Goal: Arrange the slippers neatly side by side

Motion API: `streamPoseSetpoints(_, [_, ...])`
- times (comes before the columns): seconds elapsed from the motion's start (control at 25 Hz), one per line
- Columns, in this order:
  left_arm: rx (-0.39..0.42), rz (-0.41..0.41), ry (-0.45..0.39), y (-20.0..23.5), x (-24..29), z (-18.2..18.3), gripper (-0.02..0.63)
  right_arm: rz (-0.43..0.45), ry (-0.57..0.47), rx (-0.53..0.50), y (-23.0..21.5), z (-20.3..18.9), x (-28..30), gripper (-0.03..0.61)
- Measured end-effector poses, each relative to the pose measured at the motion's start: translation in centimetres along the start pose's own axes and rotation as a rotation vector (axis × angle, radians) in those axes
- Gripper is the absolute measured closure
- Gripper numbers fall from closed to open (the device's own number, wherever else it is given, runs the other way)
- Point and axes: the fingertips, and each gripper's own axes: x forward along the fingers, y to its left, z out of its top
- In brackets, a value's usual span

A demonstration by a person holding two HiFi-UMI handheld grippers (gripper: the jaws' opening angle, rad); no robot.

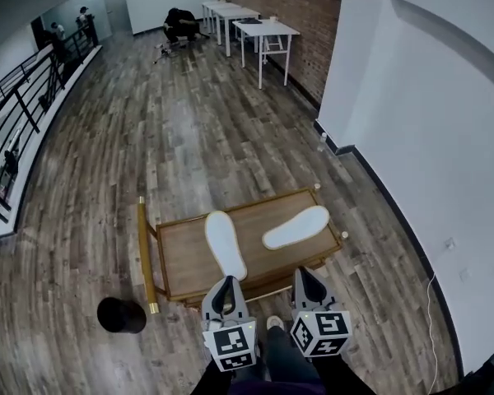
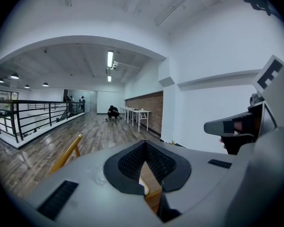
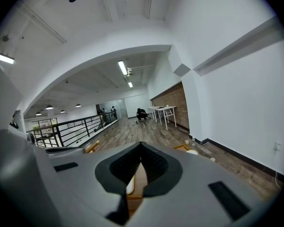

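The left gripper [image 1: 224,285] and right gripper [image 1: 306,274] hover side by side at the table's [image 1: 181,263] near edge, tilted slightly down, jaws together and empty. One slipper [image 1: 224,243] lies lengthwise mid-table. The other slipper [image 1: 296,227] slants toward the far right corner.

The left tongs [image 1: 227,285] and right tongs [image 1: 305,275] hide stretches of table [image 1: 181,257] edge.

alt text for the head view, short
Two white slippers lie apart, angled differently, on a low wooden table seen from above. The left gripper and right gripper hover shut and empty at its near edge, over wood flooring.
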Motion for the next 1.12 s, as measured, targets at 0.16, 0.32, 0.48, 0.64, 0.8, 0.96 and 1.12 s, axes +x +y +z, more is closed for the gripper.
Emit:
streamPoseSetpoints(0.16, [-0.018, 0.081, 0.006, 1.9, 2.0, 0.3, 0.612, 0.068, 0.022, -0.018, 0.3, 0.7, 3.8, 0.58])
streamPoseSetpoints(0.32, [-0.034, 0.159, 0.006, 3.0, 4.6, 1.4, 0.612, 0.137, 0.046, -0.045, -0.1, 2.2, 7.8, 0.58])
streamPoseSetpoints(0.48, [-0.046, 0.229, 0.004, 3.7, 7.0, 2.5, 0.613, 0.211, 0.053, -0.07, -0.1, 3.9, 11.4, 0.58])
streamPoseSetpoints(0.64, [-0.05, 0.277, 0.002, 4.0, 8.1, 3.0, 0.612, 0.267, 0.079, -0.085, 0.2, 4.0, 13.7, 0.58])
streamPoseSetpoints(0.8, [-0.065, 0.316, 0.015, 4.4, 8.3, 2.8, 0.613, 0.319, 0.108, -0.097, 1.2, 3.4, 14.8, 0.58])
streamPoseSetpoints(0.96, [-0.08, 0.333, 0.026, 4.7, 8.8, 2.9, 0.612, 0.354, 0.124, -0.107, 2.0, 3.4, 15.5, 0.58])
streamPoseSetpoints(1.12, [-0.082, 0.334, 0.008, 5.5, 9.6, 3.7, 0.612, 0.339, 0.116, -0.112, 1.8, 3.8, 16.3, 0.58])
